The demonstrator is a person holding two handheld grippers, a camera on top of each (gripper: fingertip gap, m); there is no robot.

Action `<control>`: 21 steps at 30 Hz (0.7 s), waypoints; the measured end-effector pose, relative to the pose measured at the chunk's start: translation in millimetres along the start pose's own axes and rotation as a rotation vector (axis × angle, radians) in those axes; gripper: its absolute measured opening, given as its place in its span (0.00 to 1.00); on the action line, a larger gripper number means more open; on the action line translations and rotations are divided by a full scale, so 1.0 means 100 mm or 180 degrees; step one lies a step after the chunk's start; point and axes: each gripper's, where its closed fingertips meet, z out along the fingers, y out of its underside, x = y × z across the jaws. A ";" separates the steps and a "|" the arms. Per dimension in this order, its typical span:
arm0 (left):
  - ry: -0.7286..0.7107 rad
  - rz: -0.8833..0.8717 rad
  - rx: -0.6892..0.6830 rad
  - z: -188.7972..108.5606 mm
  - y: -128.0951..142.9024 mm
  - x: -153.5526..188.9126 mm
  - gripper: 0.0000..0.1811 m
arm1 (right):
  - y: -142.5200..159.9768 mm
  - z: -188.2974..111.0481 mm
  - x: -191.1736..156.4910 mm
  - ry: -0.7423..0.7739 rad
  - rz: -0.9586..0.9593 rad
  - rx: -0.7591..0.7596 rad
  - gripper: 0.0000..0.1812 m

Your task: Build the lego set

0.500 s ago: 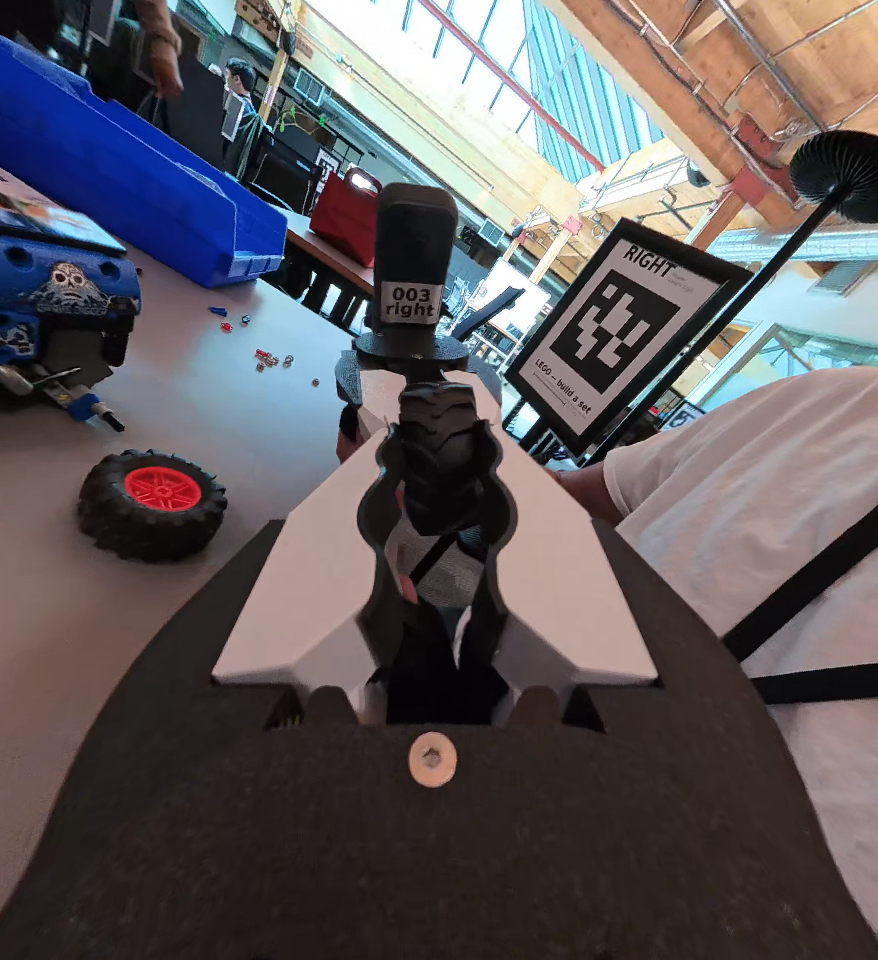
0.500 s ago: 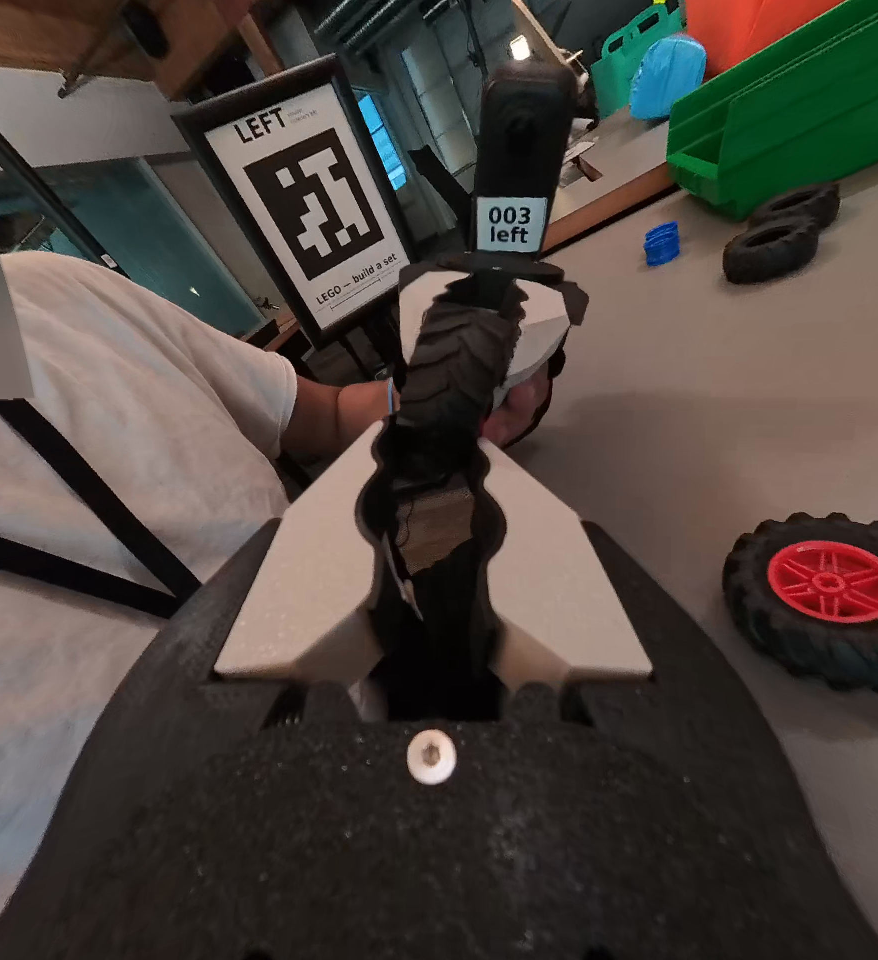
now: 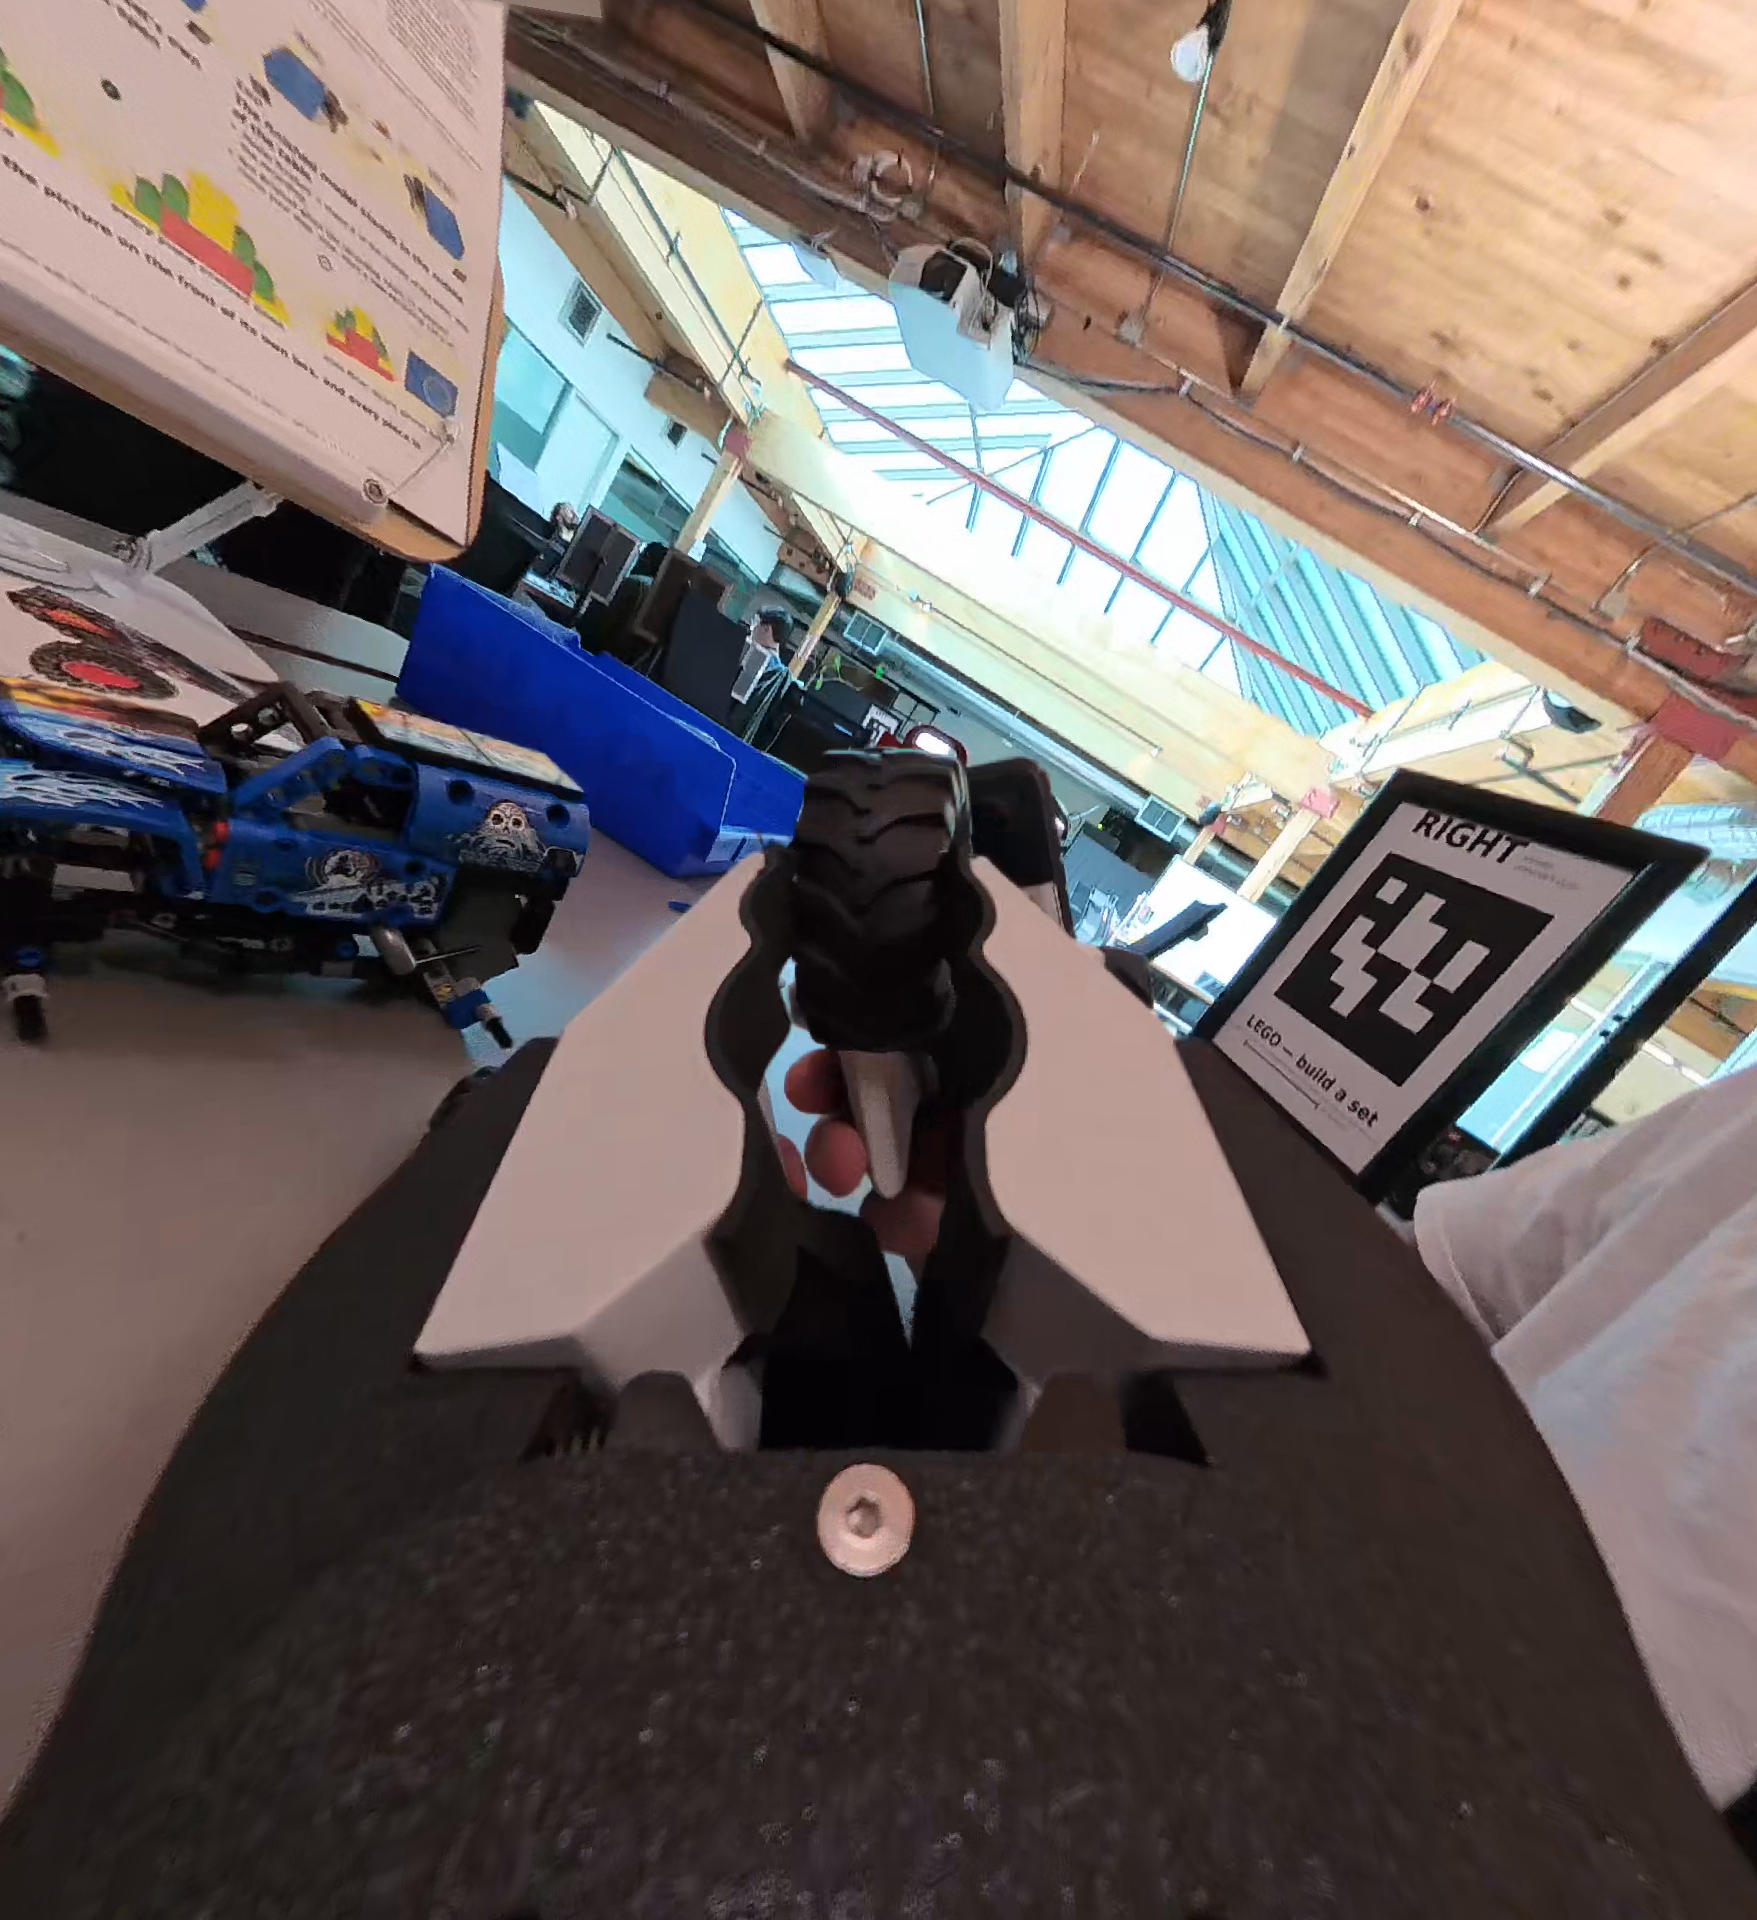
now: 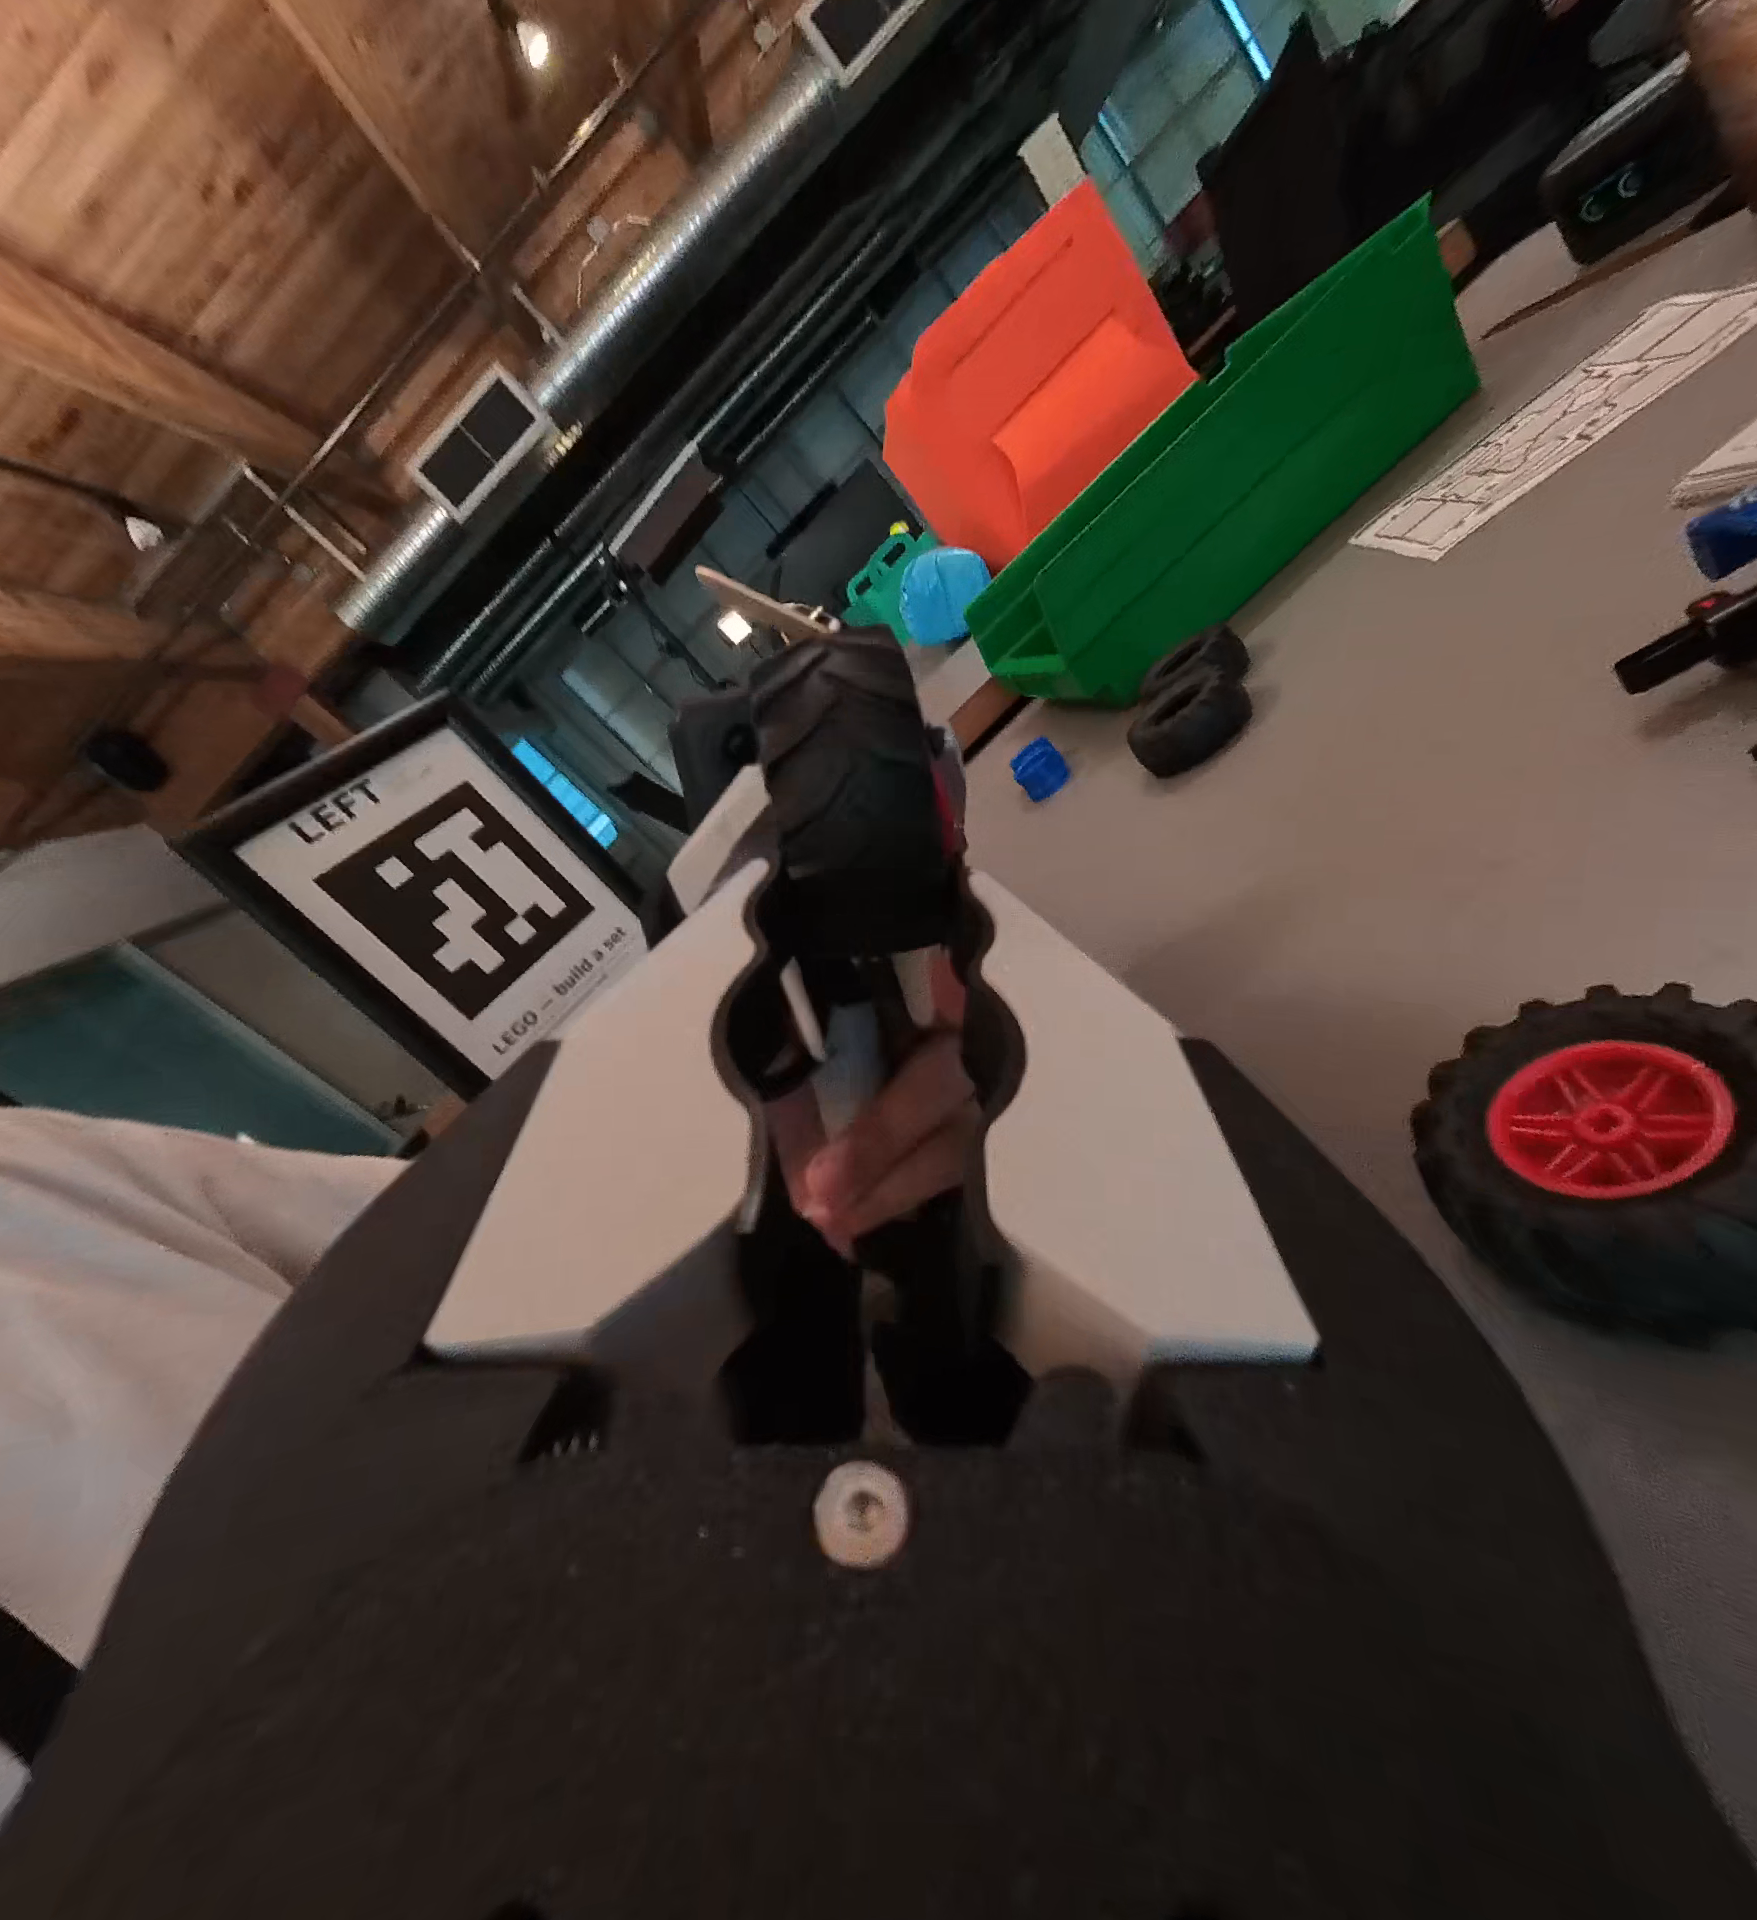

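A black knobbly tyre [image 3: 874,894] is held in the air between both grippers, which face each other. My left gripper [image 3: 874,925] is shut on it from one side. My right gripper [image 4: 858,894] is shut on the same tyre [image 4: 848,800] from the other side, and a bit of red rim shows at the tyre's right edge. Each view shows the other gripper's white finger and the hand that holds it behind the tyre. The blue Lego truck [image 3: 261,842] stands on the grey table at the left, without wheels on the side I see. A finished wheel with a red rim [image 4: 1622,1143] lies flat on the table.
A blue bin [image 3: 583,717] stands behind the truck, below an instruction board [image 3: 209,229]. A green bin [image 4: 1238,488], an orange bin [image 4: 1030,364], two bare tyres [image 4: 1191,696], a blue rim [image 4: 1040,769] and a paper sheet [image 4: 1580,405] are at the far side. Framed marker signs [image 3: 1414,956] stand near the person's white shirt.
Both grippers have tilted and swung with the tyre still between them. The left view now faces the truck and the board, and the red-rimmed wheel has left that view.
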 end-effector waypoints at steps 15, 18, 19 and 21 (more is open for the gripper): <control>-0.0285 0.1581 -0.1158 -0.06 0.29 -0.03 0.15 | 0.06 -0.23 0.12 0.0842 -0.2187 -0.1202 0.15; -0.0046 0.1038 -0.1131 -0.03 0.33 0.03 0.14 | 0.03 -0.27 0.06 0.0647 -0.2148 -0.1140 0.14; -0.0026 0.0961 -0.1130 -0.02 0.35 0.03 0.14 | 0.02 -0.29 0.05 0.0581 -0.2116 -0.1117 0.14; 0.0042 0.0759 -0.1141 -0.01 0.39 0.05 0.14 | -0.01 -0.31 0.02 0.0426 -0.2034 -0.1027 0.13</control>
